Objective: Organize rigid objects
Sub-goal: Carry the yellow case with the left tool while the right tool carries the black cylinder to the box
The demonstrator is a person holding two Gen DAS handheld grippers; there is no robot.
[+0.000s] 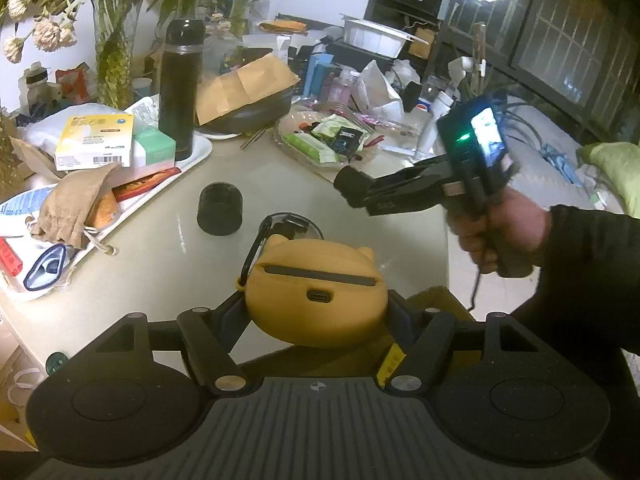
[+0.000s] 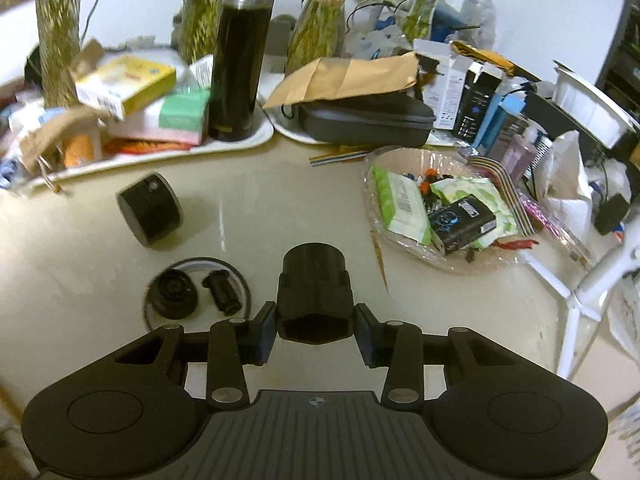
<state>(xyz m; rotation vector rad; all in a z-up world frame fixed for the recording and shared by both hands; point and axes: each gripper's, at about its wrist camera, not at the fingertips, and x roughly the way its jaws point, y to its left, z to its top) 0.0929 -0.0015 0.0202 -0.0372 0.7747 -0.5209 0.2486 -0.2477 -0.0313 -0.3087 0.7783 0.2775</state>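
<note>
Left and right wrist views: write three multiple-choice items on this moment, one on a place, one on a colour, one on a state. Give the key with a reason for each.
1. Where does the tall black flask stand?
A. in the clear snack bowl
B. on the white tray
C. on the bare tabletop beside the round dish

2. What colour is the eared case between the left tongs?
A. yellow
B. blue
C. white

3. What do the right tongs hold?
A. nothing
B. the short black cylinder
C. a black hollow part

Key:
1 B, the flask's base sits on the tray's rim area next to the boxes.
2 A, the case shows yellow in the left wrist view.
3 C, the pads press on both sides of the hollow part, while the cylinder lies on the table.
</note>
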